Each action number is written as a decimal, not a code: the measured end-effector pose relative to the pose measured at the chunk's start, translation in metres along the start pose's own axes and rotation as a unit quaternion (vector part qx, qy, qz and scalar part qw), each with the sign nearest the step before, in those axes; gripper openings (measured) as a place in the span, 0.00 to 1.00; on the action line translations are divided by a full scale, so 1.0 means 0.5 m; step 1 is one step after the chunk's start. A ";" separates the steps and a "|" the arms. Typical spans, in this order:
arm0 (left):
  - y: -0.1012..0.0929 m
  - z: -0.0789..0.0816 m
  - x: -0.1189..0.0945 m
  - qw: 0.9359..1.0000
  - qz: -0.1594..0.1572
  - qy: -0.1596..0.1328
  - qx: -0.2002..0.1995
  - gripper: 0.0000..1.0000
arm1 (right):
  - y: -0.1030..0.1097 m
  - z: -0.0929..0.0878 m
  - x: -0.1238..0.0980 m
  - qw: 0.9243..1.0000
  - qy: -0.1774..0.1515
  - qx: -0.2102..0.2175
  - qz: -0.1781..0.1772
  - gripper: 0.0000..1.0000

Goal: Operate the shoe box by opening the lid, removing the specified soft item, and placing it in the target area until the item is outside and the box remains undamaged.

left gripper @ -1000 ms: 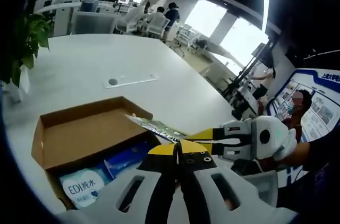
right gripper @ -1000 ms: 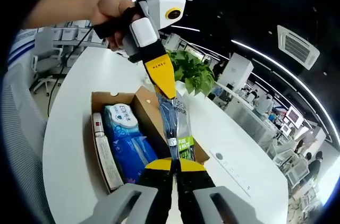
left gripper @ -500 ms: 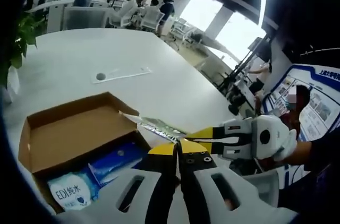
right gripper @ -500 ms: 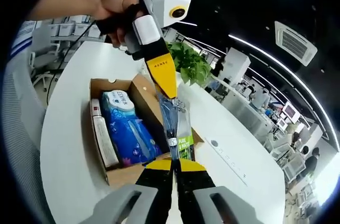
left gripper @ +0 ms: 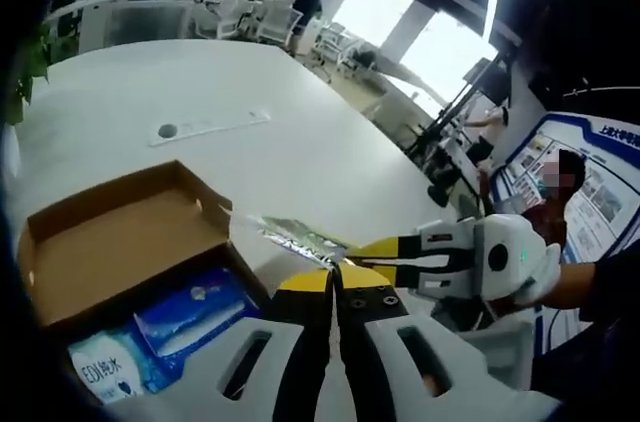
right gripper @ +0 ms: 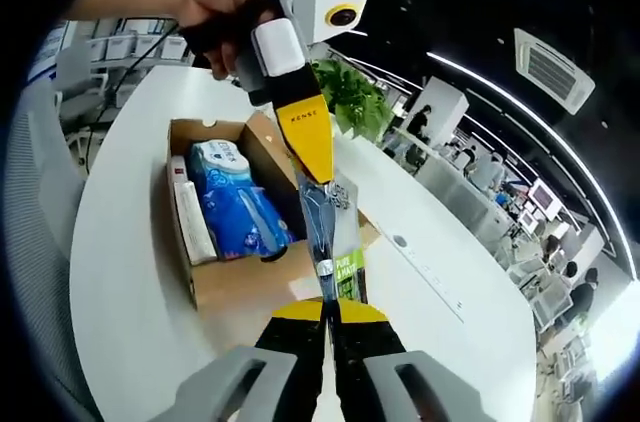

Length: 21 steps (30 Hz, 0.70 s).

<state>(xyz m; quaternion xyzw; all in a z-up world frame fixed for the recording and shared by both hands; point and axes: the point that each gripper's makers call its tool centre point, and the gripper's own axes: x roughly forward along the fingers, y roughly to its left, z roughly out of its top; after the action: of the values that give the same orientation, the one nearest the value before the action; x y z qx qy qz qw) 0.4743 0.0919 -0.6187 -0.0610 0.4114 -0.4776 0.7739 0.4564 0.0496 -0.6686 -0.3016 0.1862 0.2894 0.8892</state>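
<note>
A white table (left gripper: 250,142) carried an open cardboard box (right gripper: 235,277) that contained a blue wipes pack (right gripper: 235,207). Above the box's edge, a flat foil packet (right gripper: 335,237) was stretched between both tools: the left gripper (right gripper: 322,177) pinched its far end, and the right gripper (right gripper: 330,304) pinched its near end.

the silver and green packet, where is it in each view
Left gripper view: the packet sits just right of centre, stretched between the left gripper and the right gripper, past the box's corner.
Right gripper view: the packet hangs at centre, held at both ends, over the box edge.
Shared landmark: the open cardboard shoe box with blue wipes packs.
</note>
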 end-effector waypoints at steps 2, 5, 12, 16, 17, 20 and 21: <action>-0.001 -0.007 0.011 1.000 0.000 0.003 0.001 0.00 | 0.001 -0.013 0.001 1.000 0.006 0.001 -0.001 0.00; -0.003 -0.017 0.024 1.000 0.001 0.007 0.000 0.00 | 0.002 -0.030 0.003 1.000 0.013 0.005 -0.001 0.00; 0.000 -0.041 0.052 1.000 0.005 0.016 -0.006 0.00 | 0.005 -0.067 0.012 0.999 0.031 0.017 -0.001 0.00; 0.005 -0.050 0.062 1.000 0.009 0.021 -0.007 0.00 | 0.008 -0.082 0.018 0.999 0.039 0.022 -0.001 0.00; 0.010 -0.052 0.066 1.000 0.011 0.022 -0.008 0.00 | 0.008 -0.087 0.020 0.999 0.041 0.023 -0.002 0.00; 0.013 -0.060 0.074 1.000 0.016 0.023 -0.011 0.00 | 0.010 -0.097 0.026 0.998 0.047 0.036 -0.001 0.00; 0.017 -0.063 0.078 0.999 0.020 0.024 -0.010 0.00 | 0.011 -0.103 0.028 0.998 0.052 0.042 -0.002 0.00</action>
<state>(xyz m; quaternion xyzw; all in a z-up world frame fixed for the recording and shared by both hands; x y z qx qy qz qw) 0.4660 0.0751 -0.6659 -0.0492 0.4360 -0.4593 0.7723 0.4559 0.0257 -0.7164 -0.2788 0.2433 0.2638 0.8908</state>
